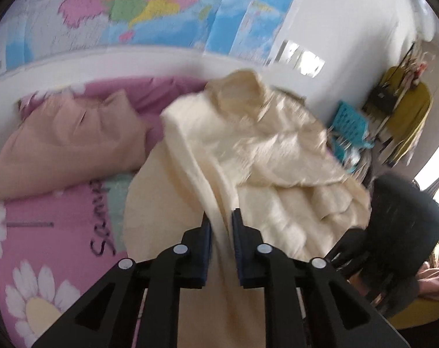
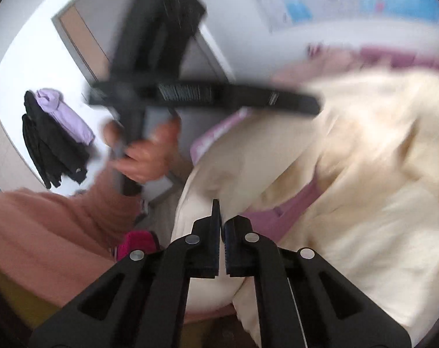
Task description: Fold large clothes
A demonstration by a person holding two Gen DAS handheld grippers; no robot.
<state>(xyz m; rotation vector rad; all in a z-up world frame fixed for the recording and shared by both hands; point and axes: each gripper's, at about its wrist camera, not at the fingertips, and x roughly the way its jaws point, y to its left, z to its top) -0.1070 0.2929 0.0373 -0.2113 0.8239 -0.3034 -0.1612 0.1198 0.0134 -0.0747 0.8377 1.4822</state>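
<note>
A large cream garment (image 1: pixel 248 156) lies crumpled on a pink flowered bedsheet (image 1: pixel 45 232). My left gripper (image 1: pixel 221 217) is shut on a fold of the cream garment, which runs up between its fingers. In the right wrist view the cream garment (image 2: pixel 364 174) is blurred. My right gripper (image 2: pixel 222 217) is nearly closed, pinching an edge of the cream fabric at the bed's side. The left gripper's body (image 2: pixel 167 92) and the hand holding it show in the right wrist view.
A folded peach garment (image 1: pixel 71 142) lies at the back left of the bed. A map (image 1: pixel 132 8) hangs on the wall behind. A teal basket (image 1: pixel 350 124) and a yellow chair (image 1: pixel 405 116) stand to the right. Dark and lilac clothes (image 2: pixel 54 133) hang by a door.
</note>
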